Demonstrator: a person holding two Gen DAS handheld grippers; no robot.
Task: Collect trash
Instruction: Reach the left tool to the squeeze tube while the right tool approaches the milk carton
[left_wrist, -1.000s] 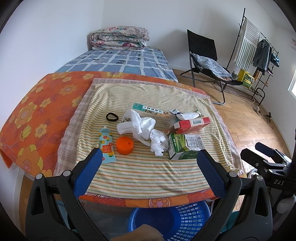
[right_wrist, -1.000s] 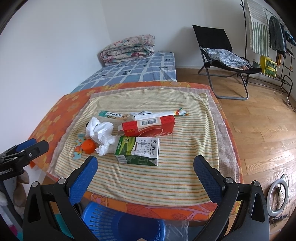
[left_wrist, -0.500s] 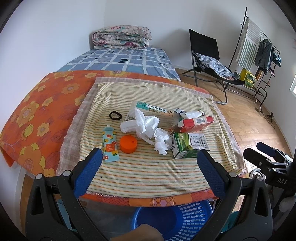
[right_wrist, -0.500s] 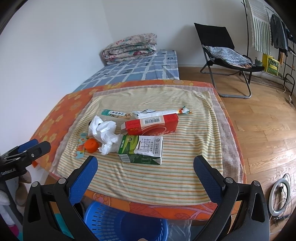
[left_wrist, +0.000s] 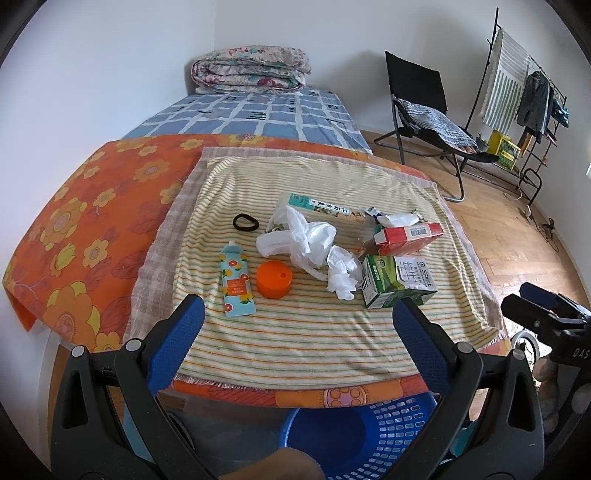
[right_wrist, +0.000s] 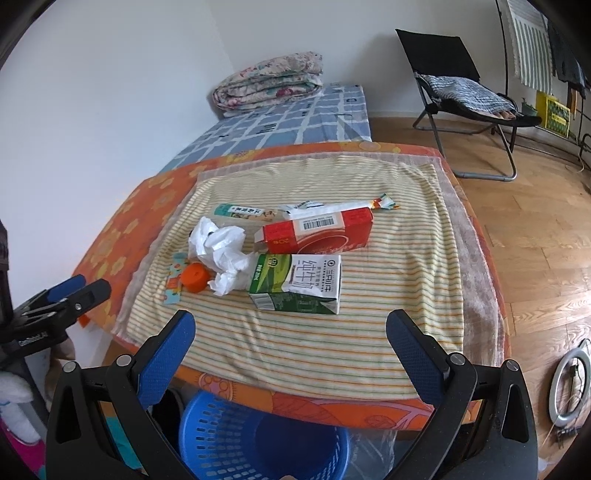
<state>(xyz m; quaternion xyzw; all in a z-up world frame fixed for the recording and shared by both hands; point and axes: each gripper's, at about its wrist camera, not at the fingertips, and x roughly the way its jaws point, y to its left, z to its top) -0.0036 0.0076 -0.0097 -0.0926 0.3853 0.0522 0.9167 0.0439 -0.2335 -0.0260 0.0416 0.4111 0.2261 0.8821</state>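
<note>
Trash lies on a striped towel (left_wrist: 295, 339) on the table: a green and white milk carton (left_wrist: 397, 282) (right_wrist: 295, 284), a red box (left_wrist: 406, 236) (right_wrist: 317, 230), crumpled white tissue (left_wrist: 341, 275) (right_wrist: 229, 273), a white plastic bag (left_wrist: 299, 236) (right_wrist: 214, 238), a long snack packet (left_wrist: 317, 205), an orange cap (left_wrist: 274, 279) (right_wrist: 195, 277) and a colourful tube (left_wrist: 236, 282). A blue basket (left_wrist: 354, 435) (right_wrist: 255, 439) stands below the table's front edge. My left gripper (left_wrist: 295, 347) and right gripper (right_wrist: 290, 354) are both open and empty, held above the front edge, short of the trash.
A black hair tie (left_wrist: 244, 223) lies at the towel's back left. An orange flowered cloth (left_wrist: 92, 206) covers the table. A bed with a folded quilt (left_wrist: 251, 68) is behind, a black chair (left_wrist: 428, 107) and a clothes rack (left_wrist: 524, 92) to the right on wooden floor.
Both grippers have moved slightly forward and to the left relative to the table; the trash sits a little lower and nearer in both views. Nothing was taken hold of.
</note>
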